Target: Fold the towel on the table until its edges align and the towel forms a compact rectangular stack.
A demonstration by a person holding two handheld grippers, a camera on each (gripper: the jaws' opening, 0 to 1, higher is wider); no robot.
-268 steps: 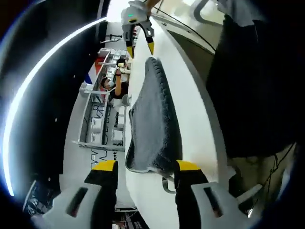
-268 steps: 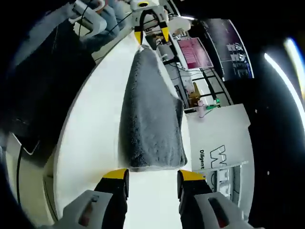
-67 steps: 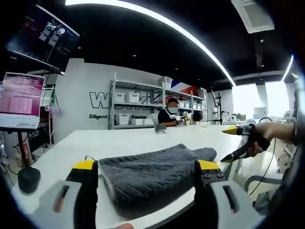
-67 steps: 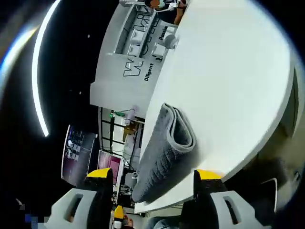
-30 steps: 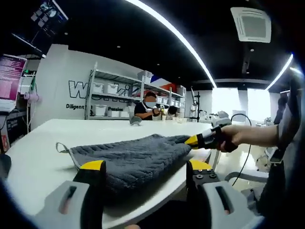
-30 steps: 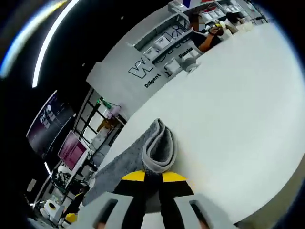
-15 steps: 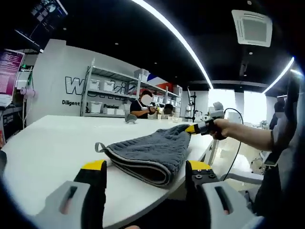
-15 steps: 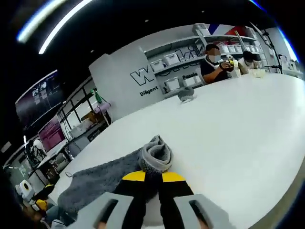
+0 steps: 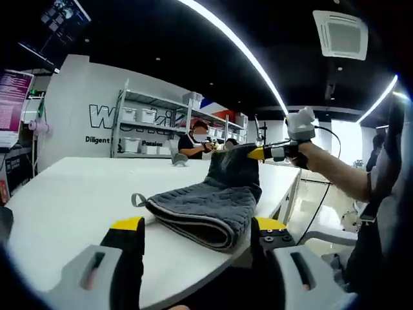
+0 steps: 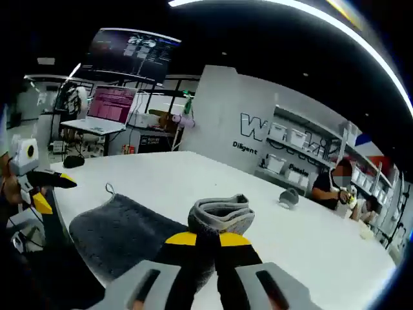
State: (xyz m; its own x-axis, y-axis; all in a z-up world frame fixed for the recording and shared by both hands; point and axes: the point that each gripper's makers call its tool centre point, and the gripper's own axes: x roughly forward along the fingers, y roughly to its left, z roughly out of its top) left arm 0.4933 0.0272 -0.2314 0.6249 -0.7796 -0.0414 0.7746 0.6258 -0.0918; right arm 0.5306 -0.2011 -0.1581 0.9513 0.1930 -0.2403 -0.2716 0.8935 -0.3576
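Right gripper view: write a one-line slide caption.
Right gripper shut on the grey towel's folded end, lifted above the white table.

Lab, storage shelves (image 9: 151,132), monitors (image 10: 116,103)

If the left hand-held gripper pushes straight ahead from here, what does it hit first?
Most likely the folded near end of the gray towel, which lies on the white table directly ahead of the open left hand-held gripper. Depth is hard to judge through the fisheye.

Opposite low views share towel (image 9: 206,203)
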